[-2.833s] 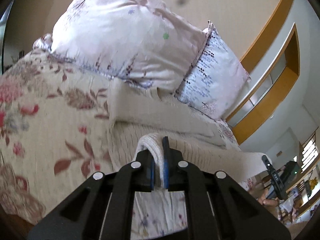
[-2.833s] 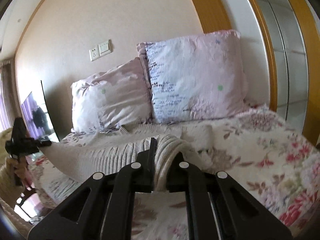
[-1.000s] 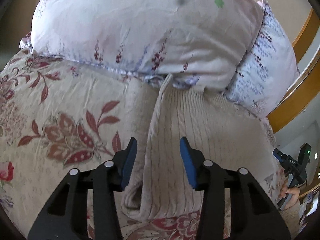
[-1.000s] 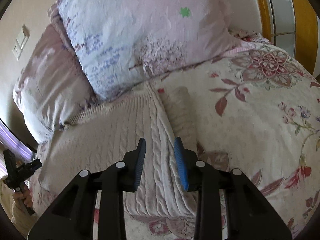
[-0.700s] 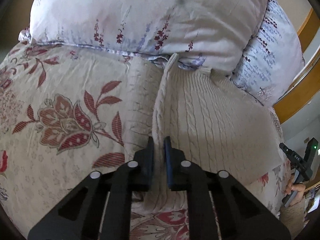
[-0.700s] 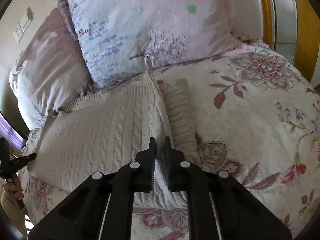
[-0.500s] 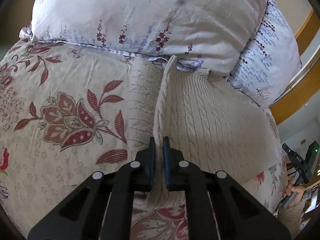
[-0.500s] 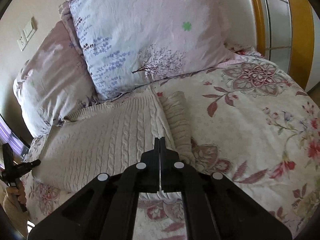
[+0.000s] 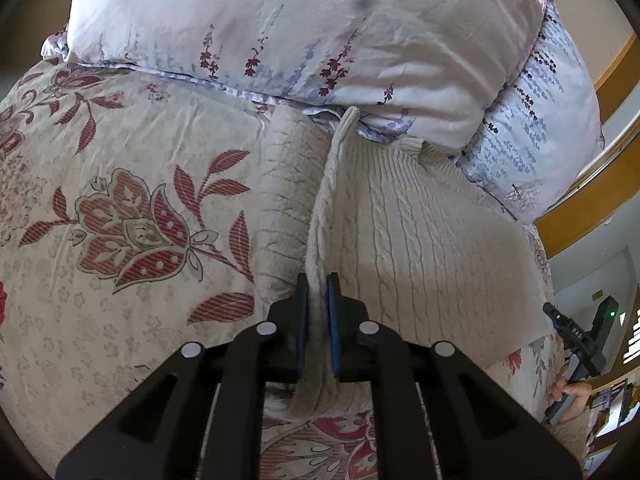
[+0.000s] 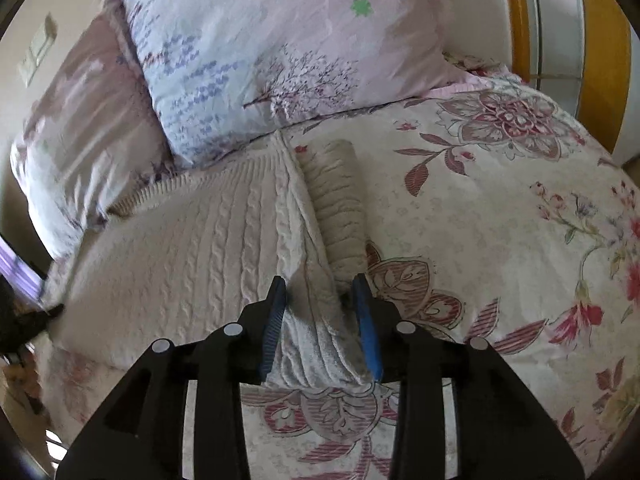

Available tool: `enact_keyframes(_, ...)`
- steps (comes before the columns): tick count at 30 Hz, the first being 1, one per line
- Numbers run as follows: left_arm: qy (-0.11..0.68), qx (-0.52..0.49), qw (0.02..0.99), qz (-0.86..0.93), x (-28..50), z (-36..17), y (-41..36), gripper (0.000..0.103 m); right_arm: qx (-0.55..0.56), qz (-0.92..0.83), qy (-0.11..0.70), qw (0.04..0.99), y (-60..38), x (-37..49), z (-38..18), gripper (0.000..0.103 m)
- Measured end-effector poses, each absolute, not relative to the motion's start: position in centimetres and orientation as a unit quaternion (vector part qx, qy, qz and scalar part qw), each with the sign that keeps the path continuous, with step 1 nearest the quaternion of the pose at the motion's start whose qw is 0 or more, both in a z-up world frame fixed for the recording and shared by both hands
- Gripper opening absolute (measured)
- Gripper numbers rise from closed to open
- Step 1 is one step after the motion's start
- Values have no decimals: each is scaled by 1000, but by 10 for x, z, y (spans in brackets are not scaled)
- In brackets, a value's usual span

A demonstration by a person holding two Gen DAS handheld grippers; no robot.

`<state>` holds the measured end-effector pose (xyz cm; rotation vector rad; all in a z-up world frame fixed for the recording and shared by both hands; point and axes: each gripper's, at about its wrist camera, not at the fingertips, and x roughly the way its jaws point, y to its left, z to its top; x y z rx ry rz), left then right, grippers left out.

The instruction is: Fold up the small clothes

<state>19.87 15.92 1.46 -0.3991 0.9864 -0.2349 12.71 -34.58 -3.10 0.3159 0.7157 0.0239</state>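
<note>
A cream cable-knit sweater (image 9: 420,240) lies flat on the floral bedspread (image 9: 120,220), folded in half, with its sleeves sticking out at the sides. My left gripper (image 9: 318,284) is shut on the sweater's left folded edge near the hem. My right gripper (image 10: 320,284) is open, its blue pads either side of the sweater's right edge (image 10: 312,280), next to the folded sleeve (image 10: 340,208). The sweater also shows in the right wrist view (image 10: 192,248).
Two floral pillows (image 9: 300,32) (image 10: 280,48) lean against the wall just behind the sweater's collar. A wooden-framed headboard shelf (image 10: 592,40) stands at the right. The right gripper (image 9: 576,332) shows at the far edge in the left wrist view.
Both grippers laid the sweater down and opened. The left then shut on the left edge and stays shut. The right shut empty half a second ago and has now opened around the right edge.
</note>
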Motion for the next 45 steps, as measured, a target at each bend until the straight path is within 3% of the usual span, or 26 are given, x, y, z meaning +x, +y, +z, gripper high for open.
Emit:
enact_keyframes(2, 469, -188, 856, -112, 198, 14, 158, 11, 142, 13, 348, 927, -342, 125, -31, 10)
enact_keyframes(3, 470, -186, 856, -113, 198, 14, 157, 11, 146, 17, 342, 928, -342, 121, -30, 9)
enact_keyframes(7, 470, -179, 856, -117, 198, 15, 157, 8, 151, 11, 320, 935, -344, 104, -22, 8)
enact_keyframes(16, 469, -165, 860, -116, 193, 15, 156, 10, 126, -35, 363, 922, -338, 112, -38, 10)
enact_keyframes(17, 468, -165, 860, -116, 193, 17, 156, 10, 125, -38, 366, 922, -338, 113, -37, 11)
enact_keyframes(21, 449, -169, 870, -112, 189, 30, 158, 22, 116, -56, 350, 928, -331, 114, -20, 39)
enact_keyframes(23, 430, -155, 883, -108, 186, 40, 153, 32, 100, -33, 331, 938, -316, 117, -9, 44)
enact_keyframes(27, 410, -109, 898, -118, 189, 50, 124, 44, 76, 39, 338, 937, -272, 136, -2, 46)
enact_keyframes(33, 433, -87, 889, -123, 200, 35, 101, 45, 24, 89, 357, 930, -212, 164, -8, 47)
enact_keyframes(35, 443, -88, 884, -118, 200, 26, 103, 44, 1, 88, 364, 927, -202, 170, -15, 55)
enact_keyframes(39, 438, -77, 888, -119, 192, 21, 102, 44, -66, 71, 359, 928, -186, 167, -31, 58)
enact_keyframes(45, 423, -126, 887, -138, 185, 36, 121, 46, -30, 74, 366, 927, -194, 165, -25, 59)
